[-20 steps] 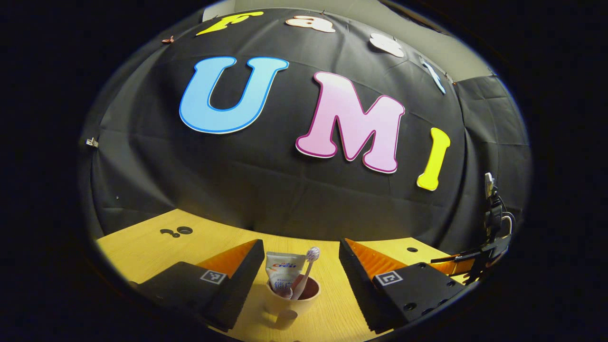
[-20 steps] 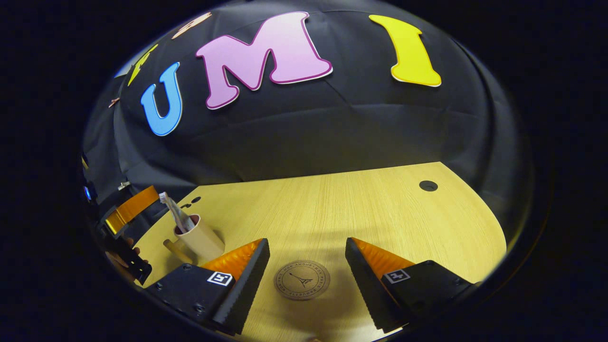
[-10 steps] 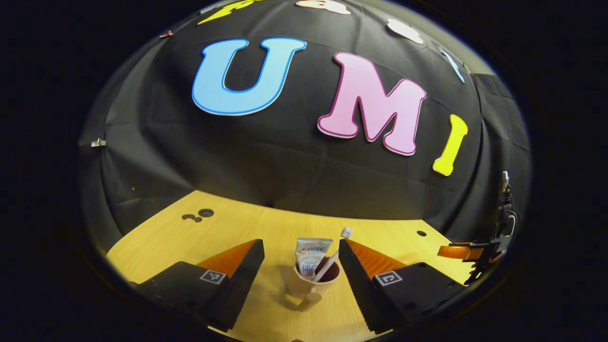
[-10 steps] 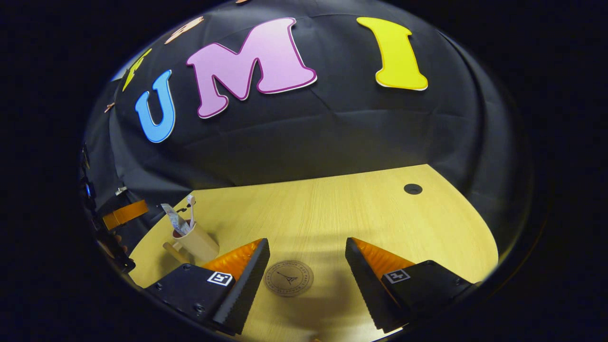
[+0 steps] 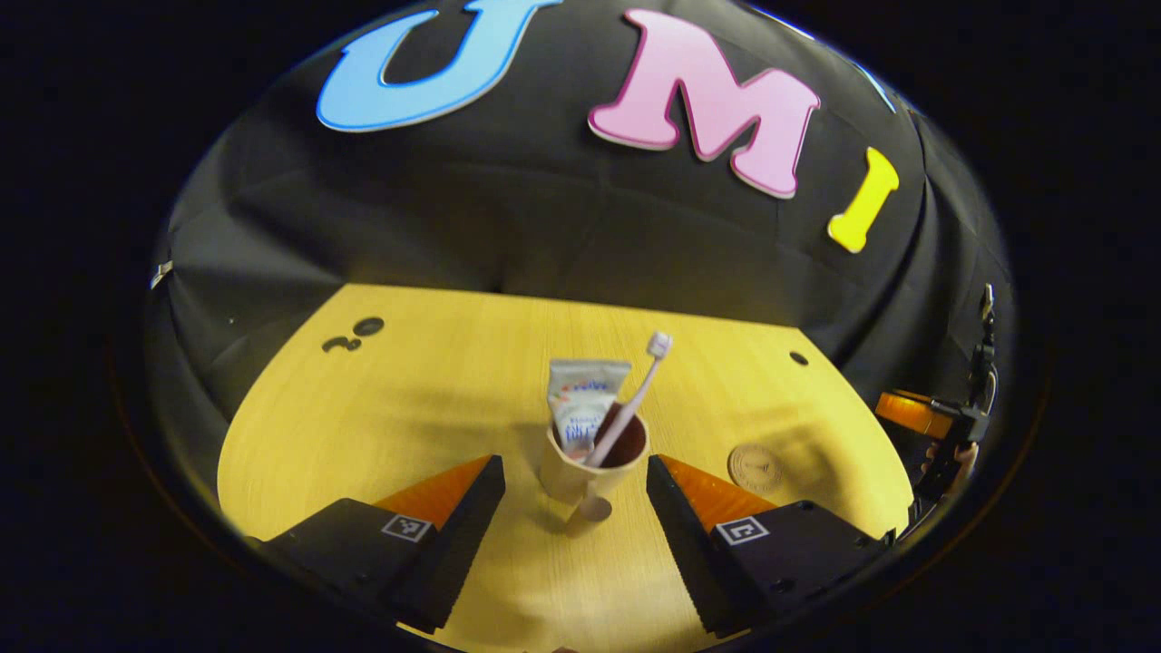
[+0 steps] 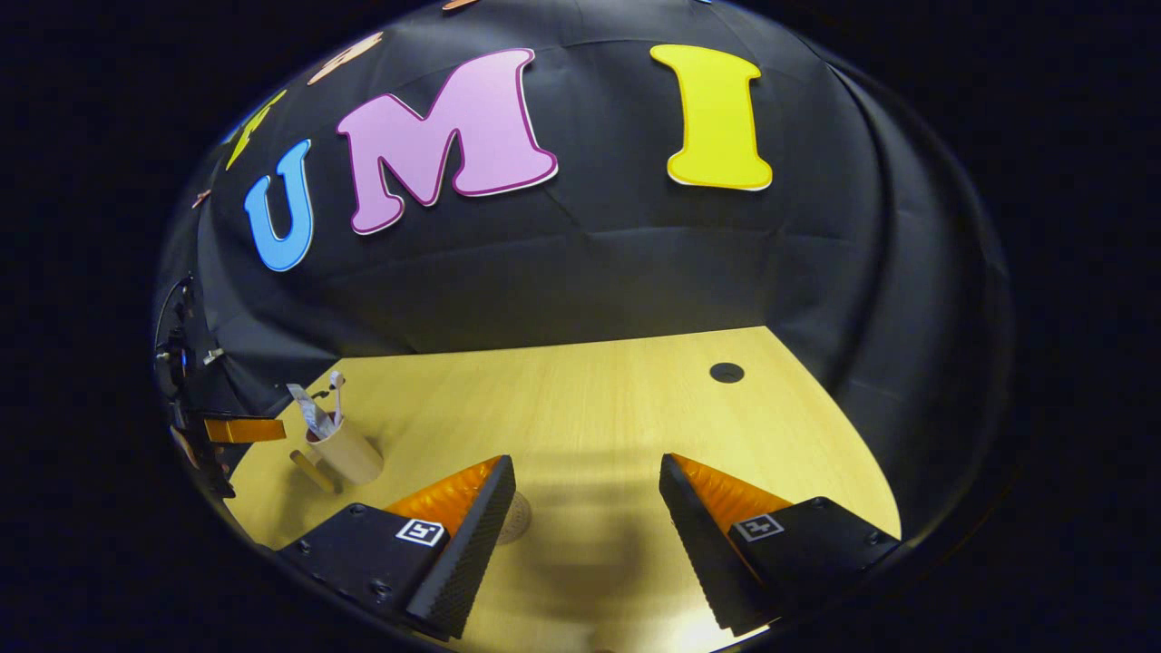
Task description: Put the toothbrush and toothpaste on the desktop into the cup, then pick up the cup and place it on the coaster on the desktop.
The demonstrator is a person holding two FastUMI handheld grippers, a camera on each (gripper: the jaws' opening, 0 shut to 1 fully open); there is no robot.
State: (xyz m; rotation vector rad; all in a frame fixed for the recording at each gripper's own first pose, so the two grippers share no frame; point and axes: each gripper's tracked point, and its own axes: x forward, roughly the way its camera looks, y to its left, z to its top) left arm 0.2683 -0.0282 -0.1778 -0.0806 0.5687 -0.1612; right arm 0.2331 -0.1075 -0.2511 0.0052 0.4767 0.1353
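A beige cup (image 5: 580, 472) stands upright on the wooden desktop (image 5: 408, 408), its handle turned toward me. Inside it lean a toothpaste tube (image 5: 585, 408) and a toothbrush (image 5: 639, 385) with its bristles up. My left gripper (image 5: 573, 467) is open, and the cup sits just ahead of its fingertips, untouched. A round brown coaster (image 5: 755, 467) lies flat to the cup's right. My right gripper (image 6: 587, 472) is open and holds nothing. The coaster (image 6: 520, 517) peeks out from behind its left finger. The cup (image 6: 349, 453) stands far to the left in the right gripper view.
The desktop has cable holes at its back left (image 5: 367, 325) and back right (image 5: 798, 358), the latter hole (image 6: 726, 372) also seen in the right gripper view. Black cloth walls close off the back and sides. Each gripper appears at the edge of the other's view.
My left gripper has pulled back and tipped downward, so the cup sits farther ahead and the coaster has come into view. In the right gripper view the coaster slid left behind the left finger.
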